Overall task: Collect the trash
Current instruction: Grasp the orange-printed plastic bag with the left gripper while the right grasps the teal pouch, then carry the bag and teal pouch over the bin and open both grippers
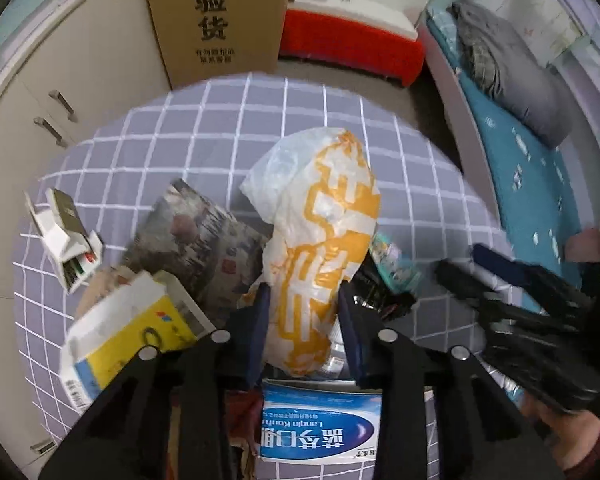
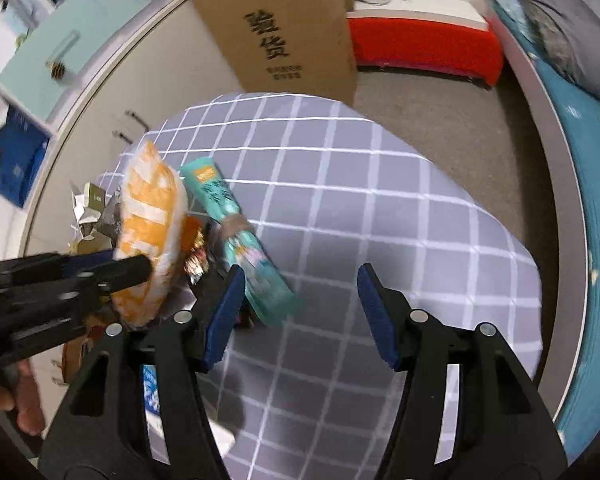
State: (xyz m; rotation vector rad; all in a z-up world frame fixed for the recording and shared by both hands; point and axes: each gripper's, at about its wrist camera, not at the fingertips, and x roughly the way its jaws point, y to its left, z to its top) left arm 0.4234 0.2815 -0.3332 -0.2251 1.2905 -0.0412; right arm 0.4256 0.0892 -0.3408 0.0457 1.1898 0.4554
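Several boxes (image 1: 132, 332) beside yellow-white bag (image 1: 324, 240)

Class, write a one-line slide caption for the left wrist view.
Left gripper closes on an orange-and-white plastic bag amid boxes and wrappers on a checked tablecloth.

White-and-orange printed plastic bag (image 1: 320, 240), teal tube (image 2: 240, 236), grey tablecloth (image 2: 380, 200) with white grid, blue-padded black claw (image 2: 300, 312).

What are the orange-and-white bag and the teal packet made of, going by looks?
The orange-and-white bag, pinched by the left gripper, looks like thin, crinkly plastic film: semi-translucent, glossy creases. The teal packet seems printed glossy plastic wrap or thin card; blur leaves it open.
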